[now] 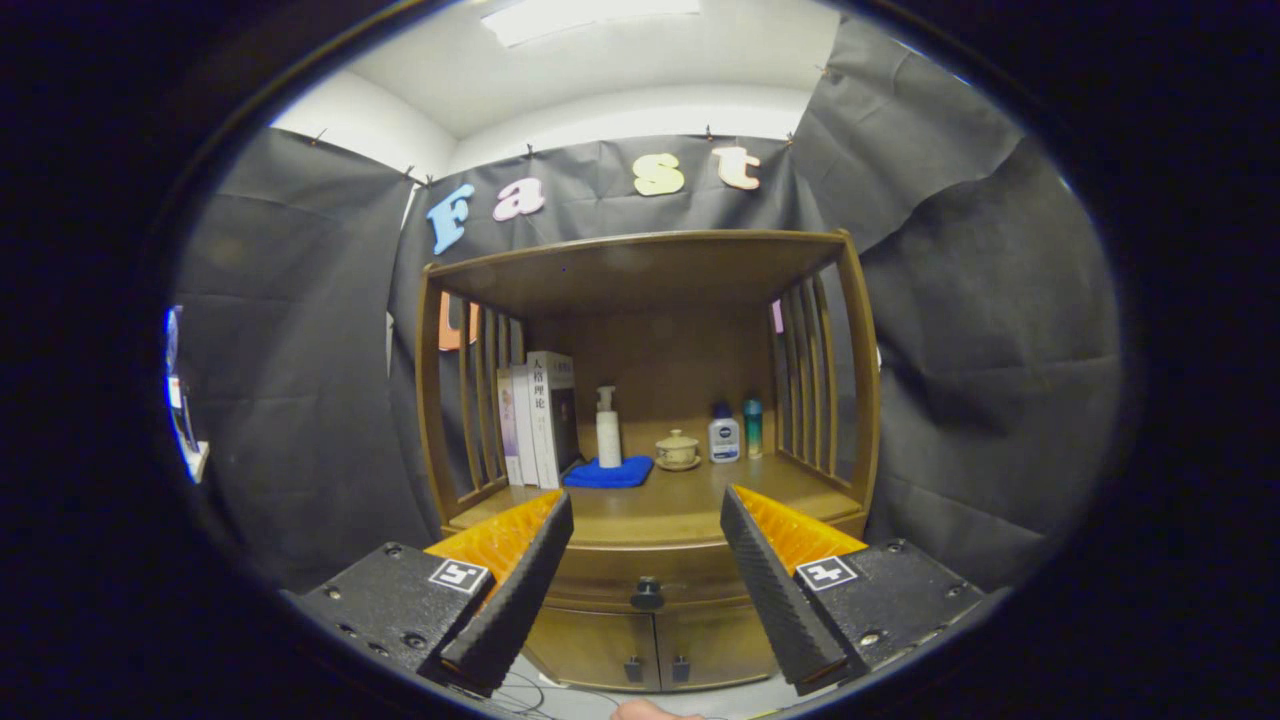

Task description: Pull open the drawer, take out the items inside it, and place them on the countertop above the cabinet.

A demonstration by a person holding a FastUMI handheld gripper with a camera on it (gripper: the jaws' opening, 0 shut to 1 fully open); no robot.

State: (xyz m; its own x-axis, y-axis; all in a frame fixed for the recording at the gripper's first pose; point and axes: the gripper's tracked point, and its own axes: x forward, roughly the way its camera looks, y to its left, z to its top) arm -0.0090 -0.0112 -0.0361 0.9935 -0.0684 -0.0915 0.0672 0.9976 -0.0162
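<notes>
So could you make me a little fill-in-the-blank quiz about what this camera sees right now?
1. The gripper is ____, holding nothing.
2. The drawer with the round knob is ____.
3. The white pump bottle stands on a ____ cloth.
4. The books stand ____ on the countertop.

Missing words: open; closed; blue; upright

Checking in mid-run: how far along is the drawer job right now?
Done: nothing yet. The drawer looks shut, flush with the cabinet front. In hand: the gripper is open and empty, its fingers either side of the knob but apart from it, lined up for it. Left: grip the knob, pull the drawer open, move its contents, not visible yet, onto the countertop.
</notes>
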